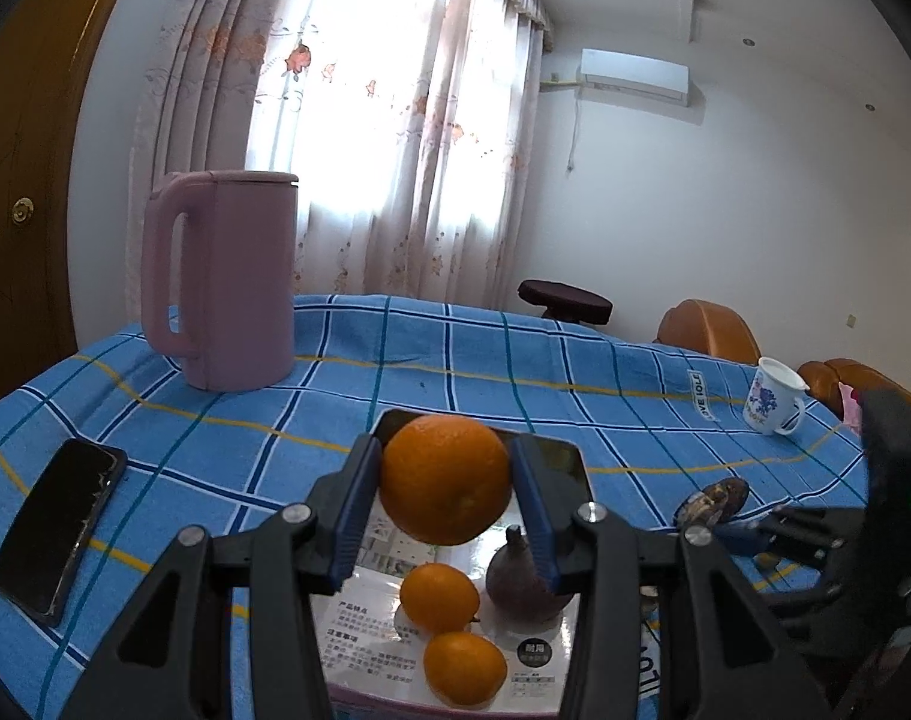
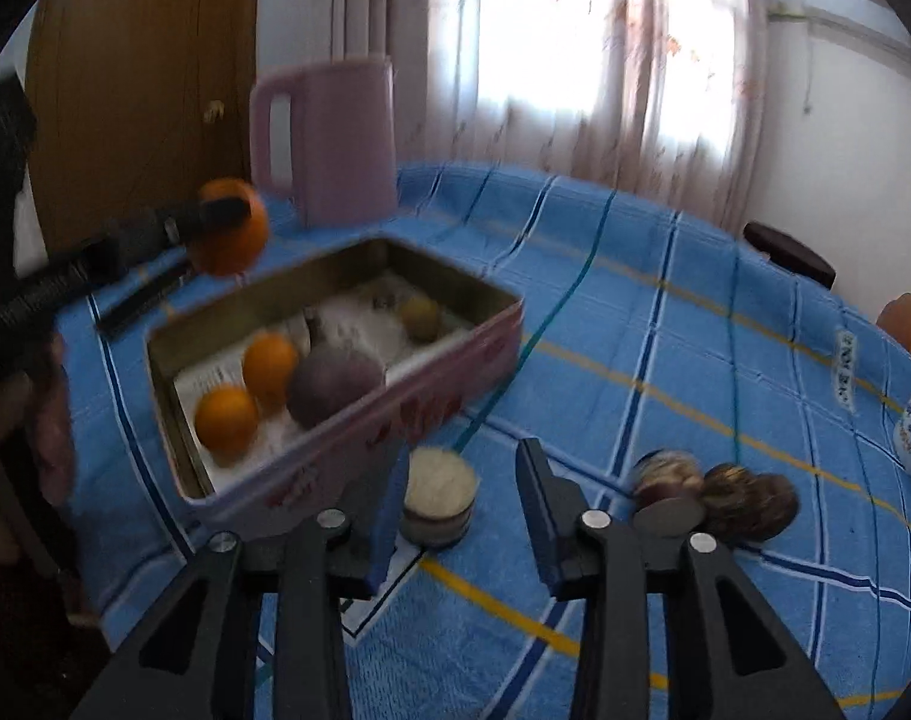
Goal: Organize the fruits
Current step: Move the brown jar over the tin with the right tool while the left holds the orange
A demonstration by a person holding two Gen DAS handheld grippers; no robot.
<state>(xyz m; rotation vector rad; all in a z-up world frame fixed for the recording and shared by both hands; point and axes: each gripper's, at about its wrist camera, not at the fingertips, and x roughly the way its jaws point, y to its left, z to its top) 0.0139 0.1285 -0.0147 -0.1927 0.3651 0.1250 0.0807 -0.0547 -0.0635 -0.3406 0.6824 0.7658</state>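
Left tongs (image 1: pixel 446 486) clamp an orange (image 1: pixel 445 479) above the tin box (image 2: pixel 359 420). Right tongs (image 2: pixel 462 516) stand open, a cut fruit half (image 2: pixel 440 501) between them, untouched.

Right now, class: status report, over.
Left gripper shut on orange above tin. Right gripper open, empty. Path clear.

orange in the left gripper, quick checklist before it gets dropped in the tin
1. Left gripper clamped on the orange: ok.
2. Orange over the tin: ok in the left wrist view; the right wrist view shows it at the far corner.
3. Free floor in the tin among the two small oranges, the purple fruit and a greenish fruit: ok.
4. Right gripper out of the tin: ok, open, empty.
5. Height above the tin: cannot tell.
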